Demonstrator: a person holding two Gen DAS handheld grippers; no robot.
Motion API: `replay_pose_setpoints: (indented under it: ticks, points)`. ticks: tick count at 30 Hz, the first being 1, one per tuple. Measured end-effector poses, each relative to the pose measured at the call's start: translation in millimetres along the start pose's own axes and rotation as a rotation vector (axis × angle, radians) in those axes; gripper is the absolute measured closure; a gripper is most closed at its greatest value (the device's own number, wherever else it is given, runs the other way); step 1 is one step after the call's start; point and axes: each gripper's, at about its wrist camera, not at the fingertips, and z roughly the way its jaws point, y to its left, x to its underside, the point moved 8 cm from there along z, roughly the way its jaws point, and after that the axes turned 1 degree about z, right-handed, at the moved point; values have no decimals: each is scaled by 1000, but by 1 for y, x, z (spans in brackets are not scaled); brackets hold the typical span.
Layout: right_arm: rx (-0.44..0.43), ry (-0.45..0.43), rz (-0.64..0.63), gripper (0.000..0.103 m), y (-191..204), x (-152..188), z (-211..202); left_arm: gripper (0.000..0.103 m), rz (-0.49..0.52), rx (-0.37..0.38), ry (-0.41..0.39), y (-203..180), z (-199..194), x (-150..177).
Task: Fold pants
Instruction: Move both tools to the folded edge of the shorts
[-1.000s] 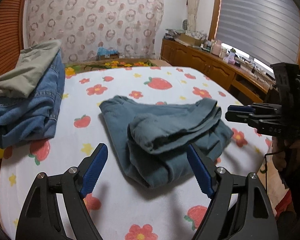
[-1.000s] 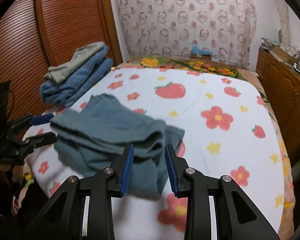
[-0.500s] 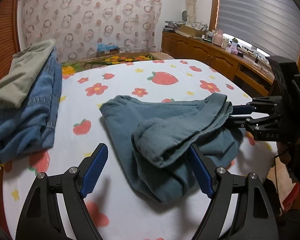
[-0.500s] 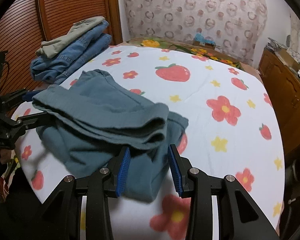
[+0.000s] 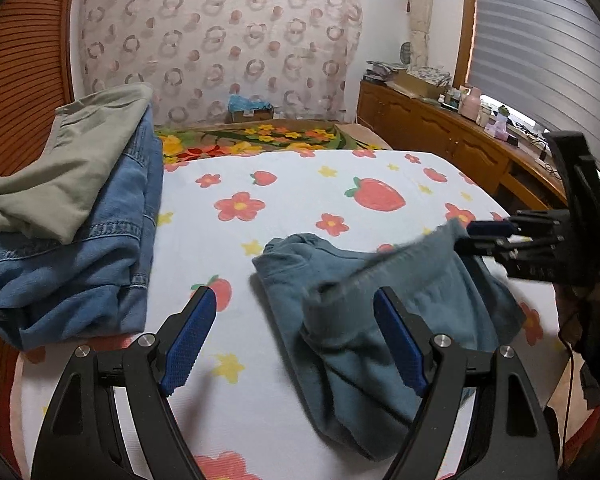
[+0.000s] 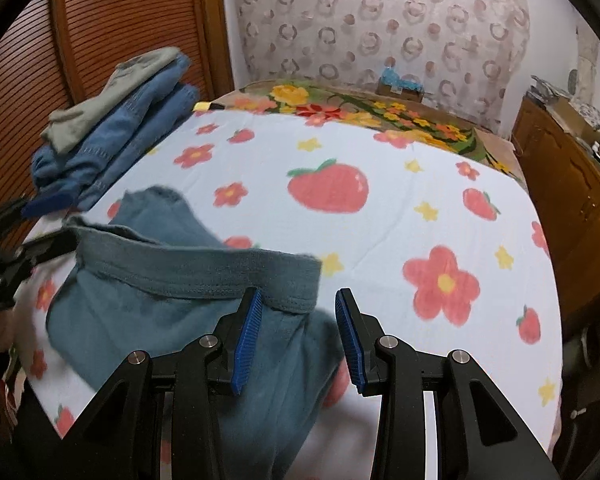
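Note:
Teal pants (image 5: 380,312) lie folded in a bundle on the white strawberry-and-flower bed sheet (image 5: 300,196). My left gripper (image 5: 296,336) is open wide; its right pad hangs over the bundle's near left part and its left pad over bare sheet. In the left wrist view my right gripper (image 5: 480,236) sits at the bundle's far right edge. In the right wrist view the pants (image 6: 160,312) show their waistband as a ridge. The right gripper (image 6: 299,320) is open, the waistband's end lies between its fingers, and the right pad stands apart from the cloth.
A stack of folded blue jeans (image 5: 80,280) topped by a grey-green garment (image 5: 68,176) lies at the sheet's left edge, beside a slatted wooden door (image 6: 132,28). A wooden cabinet (image 5: 440,136) runs along the right. A floral blanket (image 5: 260,136) covers the far end.
My left gripper has drifted left, so the jeans stack looms nearer and the pants sit further right. My right gripper has moved in over the pants and its jaws stand slightly wider.

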Motion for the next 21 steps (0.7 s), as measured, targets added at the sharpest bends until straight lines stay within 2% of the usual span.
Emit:
replay_pose_setpoints:
  ticks: [8, 16, 18, 20, 21]
  points:
    - [37, 10, 37, 63, -9, 1, 1, 21, -3, 17, 6, -1, -4, 5]
    - [-43, -31, 34, 63, -2, 18, -32, 22, 0, 64, 3, -12, -18, 21]
    - [-71, -37, 34, 63, 0, 29, -41, 27, 3, 79, 4, -16, -24, 27]
    - [-82, -34, 29, 63, 2, 42, -47, 27, 2, 94, 5, -19, -28, 33]
    - [-86, -34, 27, 63, 2, 47, -50, 33, 2, 109, 4, -22, -31, 36]
